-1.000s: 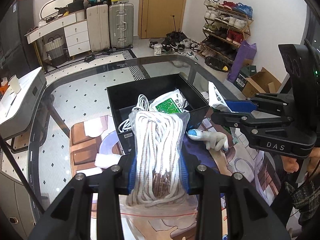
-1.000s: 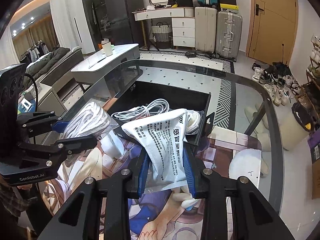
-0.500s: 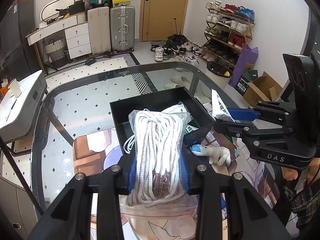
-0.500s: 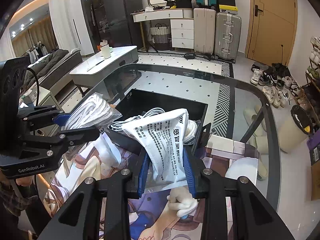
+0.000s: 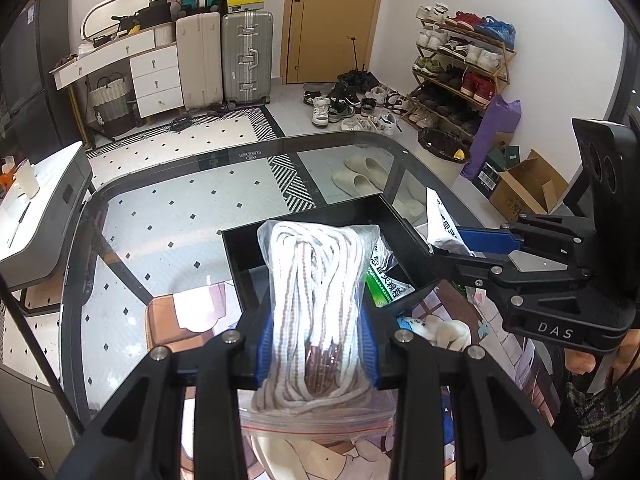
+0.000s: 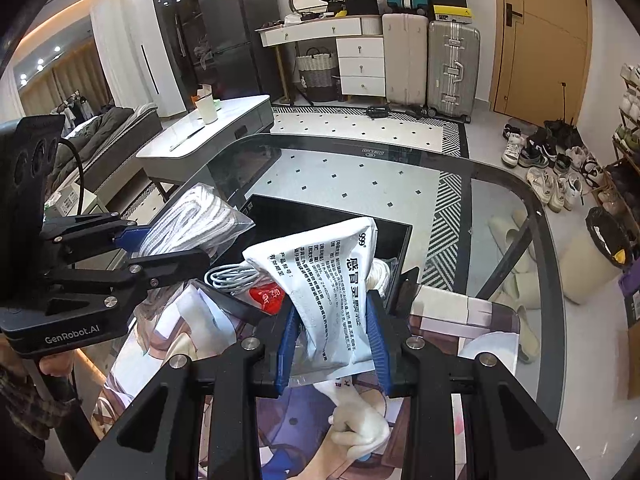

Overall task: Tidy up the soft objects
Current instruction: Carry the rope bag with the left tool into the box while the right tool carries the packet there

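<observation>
My left gripper (image 5: 318,344) is shut on a clear zip bag of white rope (image 5: 316,300), held above the near edge of the black bin (image 5: 240,248). It also shows in the right wrist view (image 6: 196,220). My right gripper (image 6: 332,340) is shut on a white medicine sachet (image 6: 332,280) with black print, raised over the bin (image 6: 396,232). In the bin lie a green sachet (image 5: 384,280), a grey cable coil (image 6: 236,276) and a red packet (image 6: 266,296). A white glove (image 6: 360,428) lies on the printed mat (image 6: 296,428).
The bin stands on a glass table (image 5: 168,208) with a dark rim. A white cloth (image 6: 488,348) lies on the mat at right. Suitcases (image 5: 244,60), a shoe rack (image 5: 460,72) and a low white table (image 6: 212,136) stand beyond.
Both grippers have lifted with their loads. The rope bag and the sachet now sit higher over the bin, and the table looks farther below.
</observation>
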`<state>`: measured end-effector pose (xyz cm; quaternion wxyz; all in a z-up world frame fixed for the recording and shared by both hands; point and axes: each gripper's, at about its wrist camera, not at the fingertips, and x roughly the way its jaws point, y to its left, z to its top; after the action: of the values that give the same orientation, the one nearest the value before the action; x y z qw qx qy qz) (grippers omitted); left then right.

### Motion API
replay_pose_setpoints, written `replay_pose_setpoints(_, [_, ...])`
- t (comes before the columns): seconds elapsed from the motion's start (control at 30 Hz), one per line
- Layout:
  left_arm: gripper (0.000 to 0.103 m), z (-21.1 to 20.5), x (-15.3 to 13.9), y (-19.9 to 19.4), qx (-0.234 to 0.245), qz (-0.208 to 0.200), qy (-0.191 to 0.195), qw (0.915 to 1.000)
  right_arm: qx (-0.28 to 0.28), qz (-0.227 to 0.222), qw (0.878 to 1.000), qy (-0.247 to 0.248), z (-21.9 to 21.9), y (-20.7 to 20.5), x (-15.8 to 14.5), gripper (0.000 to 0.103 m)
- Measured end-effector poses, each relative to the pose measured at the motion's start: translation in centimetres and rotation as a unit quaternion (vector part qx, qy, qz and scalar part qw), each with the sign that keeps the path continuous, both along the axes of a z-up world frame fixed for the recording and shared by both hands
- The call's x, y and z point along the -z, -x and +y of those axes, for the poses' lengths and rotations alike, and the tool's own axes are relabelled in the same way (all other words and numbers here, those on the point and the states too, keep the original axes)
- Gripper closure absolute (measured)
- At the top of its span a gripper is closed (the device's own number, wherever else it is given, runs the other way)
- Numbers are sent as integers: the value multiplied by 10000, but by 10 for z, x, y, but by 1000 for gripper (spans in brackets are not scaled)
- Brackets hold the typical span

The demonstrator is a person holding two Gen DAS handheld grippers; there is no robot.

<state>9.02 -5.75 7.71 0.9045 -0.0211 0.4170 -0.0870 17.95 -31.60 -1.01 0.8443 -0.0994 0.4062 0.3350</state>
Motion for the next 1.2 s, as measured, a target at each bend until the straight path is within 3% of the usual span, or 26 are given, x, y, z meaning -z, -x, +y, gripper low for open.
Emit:
replay_pose_setpoints(0.3, [69,3,1,-22,-7,29,45,10000,30,65,10000,-60,5,-11,4,70])
replay_pose_setpoints(1.2, [69,7,43,-77,5,239,224,9995,52,417,9991,-39,27,-61,37,70])
